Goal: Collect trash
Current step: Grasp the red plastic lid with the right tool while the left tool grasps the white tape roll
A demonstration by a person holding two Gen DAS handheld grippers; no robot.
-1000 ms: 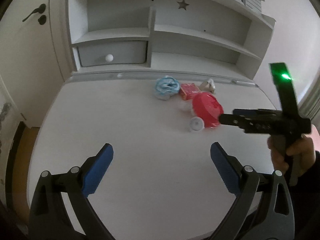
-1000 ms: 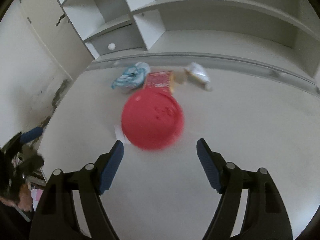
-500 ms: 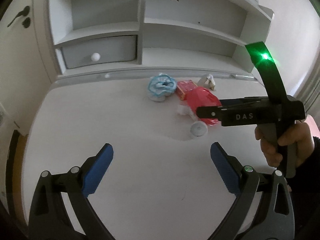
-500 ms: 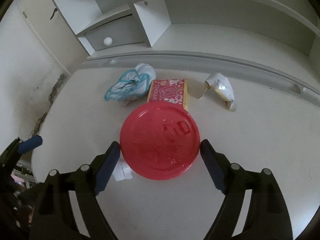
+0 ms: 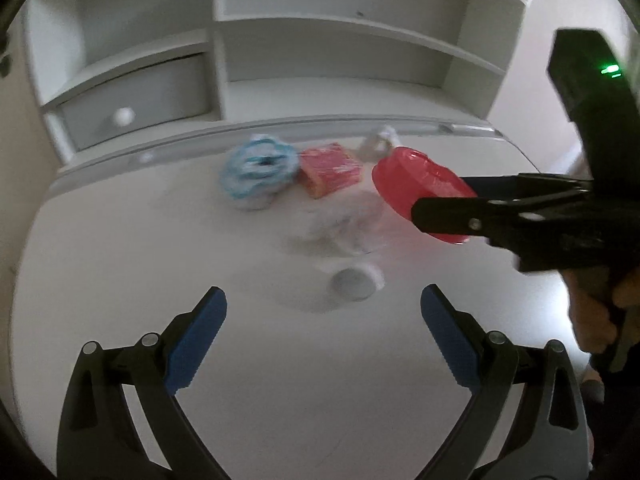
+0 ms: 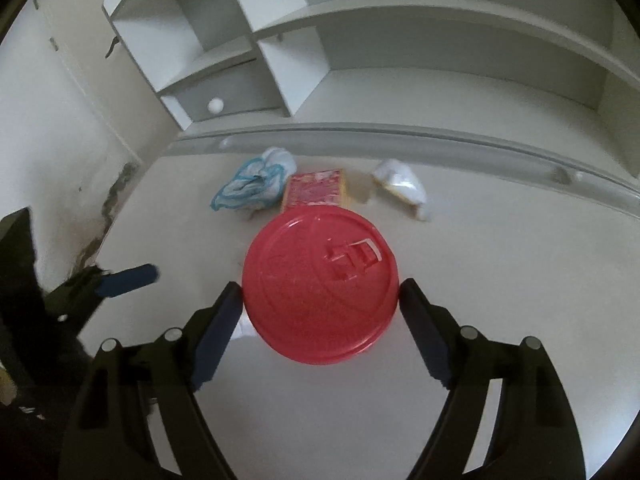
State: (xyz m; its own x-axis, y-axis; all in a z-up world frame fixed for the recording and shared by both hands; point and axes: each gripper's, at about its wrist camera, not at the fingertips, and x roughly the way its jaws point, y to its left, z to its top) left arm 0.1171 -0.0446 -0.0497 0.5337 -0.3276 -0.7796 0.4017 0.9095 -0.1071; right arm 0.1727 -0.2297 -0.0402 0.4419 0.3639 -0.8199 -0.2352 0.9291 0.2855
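Note:
A round red lid sits between the fingers of my right gripper, which is shut on its rim and holds it tilted above the white desk; it also shows in the left wrist view. My left gripper is open and empty above the desk, just short of a small white cap. Behind lie a blue-and-white crumpled wrapper, a red snack box, a clear plastic film and a white crumpled packet.
A white shelf unit with a grey drawer stands along the back of the desk. A raised rail runs along the desk's back edge. A stained wall is to the left.
My right gripper has closed on the red lid and lifted it off the desk. My left gripper has moved forward toward the white cap.

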